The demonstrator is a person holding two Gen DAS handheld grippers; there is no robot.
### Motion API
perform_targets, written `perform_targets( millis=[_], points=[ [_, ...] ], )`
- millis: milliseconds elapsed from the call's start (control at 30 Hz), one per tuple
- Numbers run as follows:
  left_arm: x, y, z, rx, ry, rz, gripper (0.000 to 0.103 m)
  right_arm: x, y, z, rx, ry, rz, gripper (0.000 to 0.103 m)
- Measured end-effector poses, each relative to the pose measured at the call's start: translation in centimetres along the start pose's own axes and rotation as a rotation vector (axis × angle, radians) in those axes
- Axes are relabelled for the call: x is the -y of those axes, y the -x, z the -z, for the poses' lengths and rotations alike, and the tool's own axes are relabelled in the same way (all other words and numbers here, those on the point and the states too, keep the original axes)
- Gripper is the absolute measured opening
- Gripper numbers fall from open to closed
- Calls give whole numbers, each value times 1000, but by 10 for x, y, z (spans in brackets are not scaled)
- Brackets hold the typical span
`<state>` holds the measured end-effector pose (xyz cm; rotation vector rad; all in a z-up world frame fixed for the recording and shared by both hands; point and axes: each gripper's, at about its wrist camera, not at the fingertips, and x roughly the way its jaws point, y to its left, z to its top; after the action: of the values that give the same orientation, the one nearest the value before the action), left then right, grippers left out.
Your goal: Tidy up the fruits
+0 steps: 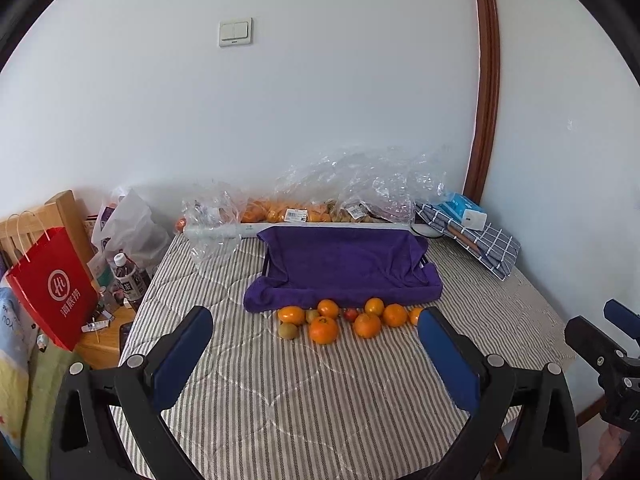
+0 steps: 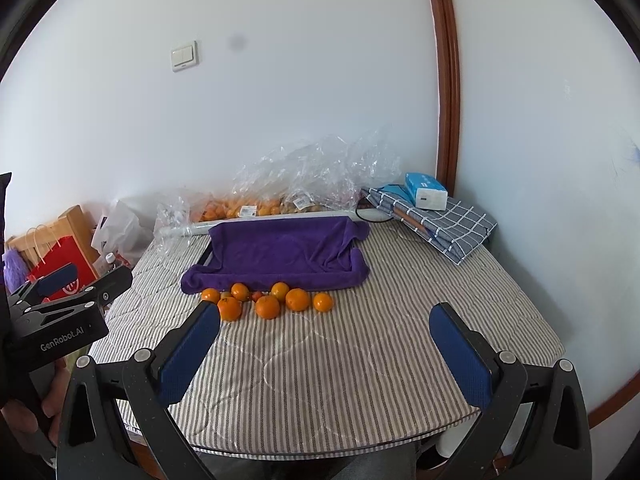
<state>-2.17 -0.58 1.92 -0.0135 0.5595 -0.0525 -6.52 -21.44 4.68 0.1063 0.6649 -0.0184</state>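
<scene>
Striped table cover (image 1: 304,400) fills most of both views; I've got both grippers hanging over its near edge, nothing held. Purple towel (image 1: 344,268) lies over what looks like a tray, toward the far edge, centre; its front hem spills onto the cover. Crinkled plastic bags (image 1: 352,188) run along the far edge against the wall, more orange fruit inside. Folded checked cloth (image 2: 444,220) with a blue tissue pack (image 2: 425,191) on top sits at the far right corner. Red paper bag (image 1: 52,288) is off the table, left side.

Left gripper (image 1: 316,332): fingers spread wide, empty. Right gripper (image 2: 325,326): fingers spread wide, empty too.

Loose fruits (image 1: 348,318) are in a ragged row just in front of the towel's hem, several touching each other: mostly oranges, biggest orange (image 1: 323,330) nearest me, a brownish kiwi (image 1: 288,331) at the left end, a small red fruit (image 1: 351,314) mid-row.

My read: nothing sorted yet, first pick is up. I'd take an end fruit or the near orange first, since those have free sides; mid-row ones are packed and a finger will nudge neighbours into rolling. Come in low, straddle the fruit across its widest part, close gently, lift straight up before moving over the towel.
</scene>
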Motion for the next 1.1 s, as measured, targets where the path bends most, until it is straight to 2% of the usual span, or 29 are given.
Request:
perform_targets(
  millis=[1100],
  points=[
    [0, 2, 1, 3, 2, -3, 103, -2, 2, 4, 12, -6, -5, 103]
  ],
)
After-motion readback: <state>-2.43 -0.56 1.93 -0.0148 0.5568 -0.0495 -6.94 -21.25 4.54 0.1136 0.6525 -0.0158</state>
